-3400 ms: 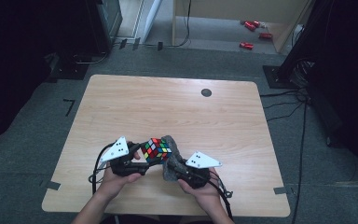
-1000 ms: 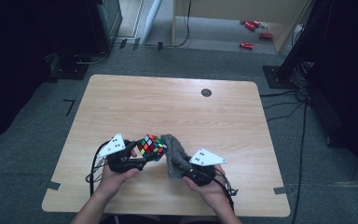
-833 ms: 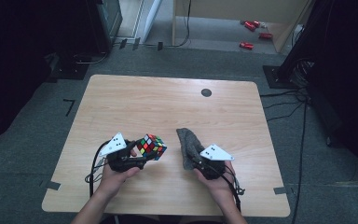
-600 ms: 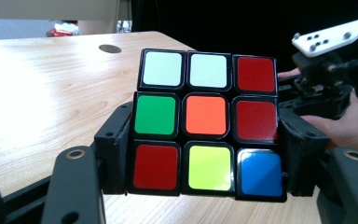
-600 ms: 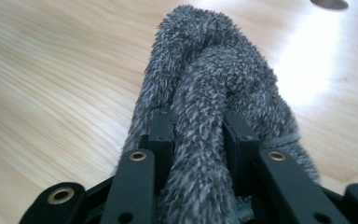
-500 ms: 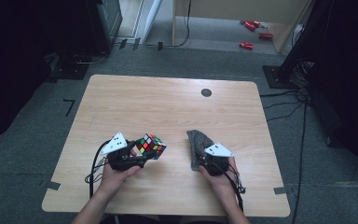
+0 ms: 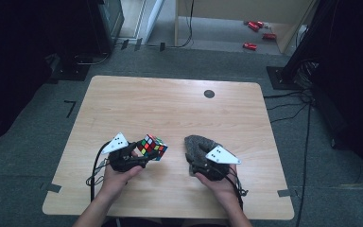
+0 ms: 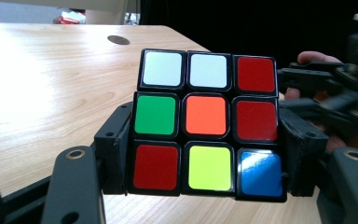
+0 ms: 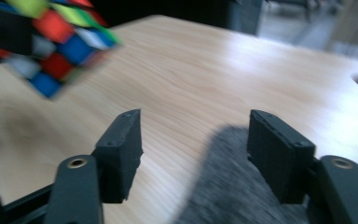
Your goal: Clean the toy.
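Rightward from the multicoloured plastic puzzle cube [image 7: 152,147] went the right gripper [image 7: 199,160], its jaws just opened, the grey fuzzy cloth [image 7: 198,146] lying loose between them on the pale wooden table [image 7: 179,109]. Left gripper [image 7: 139,155] clamps the glossy-stickered cube.

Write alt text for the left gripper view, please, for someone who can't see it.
A scrambled puzzle cube is clamped between the two black jaws of the left tongs, above a light wooden table. The face shown has white, red, green, orange, yellow and blue squares.
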A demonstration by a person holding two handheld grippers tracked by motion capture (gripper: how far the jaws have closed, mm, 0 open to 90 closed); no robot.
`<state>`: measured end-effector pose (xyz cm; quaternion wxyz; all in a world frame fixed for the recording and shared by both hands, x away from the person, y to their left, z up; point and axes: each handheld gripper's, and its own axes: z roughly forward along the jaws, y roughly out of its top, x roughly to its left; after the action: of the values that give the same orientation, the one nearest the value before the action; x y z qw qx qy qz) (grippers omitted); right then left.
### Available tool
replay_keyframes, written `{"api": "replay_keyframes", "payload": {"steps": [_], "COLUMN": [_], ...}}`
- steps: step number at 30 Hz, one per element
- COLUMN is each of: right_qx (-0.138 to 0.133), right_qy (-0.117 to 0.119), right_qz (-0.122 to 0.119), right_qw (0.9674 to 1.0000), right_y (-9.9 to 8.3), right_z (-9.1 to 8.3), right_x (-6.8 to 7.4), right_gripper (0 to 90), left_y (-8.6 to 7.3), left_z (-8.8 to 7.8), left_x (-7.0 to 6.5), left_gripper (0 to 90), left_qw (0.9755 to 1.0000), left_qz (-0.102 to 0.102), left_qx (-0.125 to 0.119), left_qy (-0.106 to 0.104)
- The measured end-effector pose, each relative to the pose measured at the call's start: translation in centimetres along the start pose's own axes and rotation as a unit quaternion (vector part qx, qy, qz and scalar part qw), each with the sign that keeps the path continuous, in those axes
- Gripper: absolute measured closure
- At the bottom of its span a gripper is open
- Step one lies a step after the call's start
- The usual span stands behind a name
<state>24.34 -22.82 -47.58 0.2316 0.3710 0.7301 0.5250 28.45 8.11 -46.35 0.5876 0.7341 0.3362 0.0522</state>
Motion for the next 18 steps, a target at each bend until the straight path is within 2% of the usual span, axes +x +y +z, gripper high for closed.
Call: {"api": "replay_keyframes", "payload": {"steps": [2,4,10,13,18], "right_qx": [-0.017,-0.034,-0.053,-0.052,-0.043], "right_qy": [0.021,0.033,0.056,0.068,0.067], "right_qz": [-0.018,-0.048,-0.105,-0.112,-0.116], "right_qw": [0.9995,0.9977,0.9914,0.9901,0.9901], "right_y": [0.3,0.5,0.0,-0.2,-0.5], "right_z": [0.0,0.2,0.8,1.2,1.6], "right_x": [1.1,2.3,4.0,4.5,5.0], "right_gripper": [33.6,32.3,31.5,29.6,27.4], "left_y": [0.1,0.1,-0.1,-0.1,-0.2], "left_z": [0.1,0.3,1.0,1.2,1.5], "left_x": [-0.2,-0.5,-1.3,-1.5,-1.9], "left_gripper": [34.2,34.2,34.2,34.2,34.2], "left_qw": [1.0,0.9999,0.9995,0.9993,0.9987], "left_qz": [-0.001,-0.001,-0.003,-0.009,-0.011], "left_qx": [0.002,0.006,0.021,0.024,0.031], "left_qy": [-0.006,-0.012,-0.023,-0.028,-0.039]}}
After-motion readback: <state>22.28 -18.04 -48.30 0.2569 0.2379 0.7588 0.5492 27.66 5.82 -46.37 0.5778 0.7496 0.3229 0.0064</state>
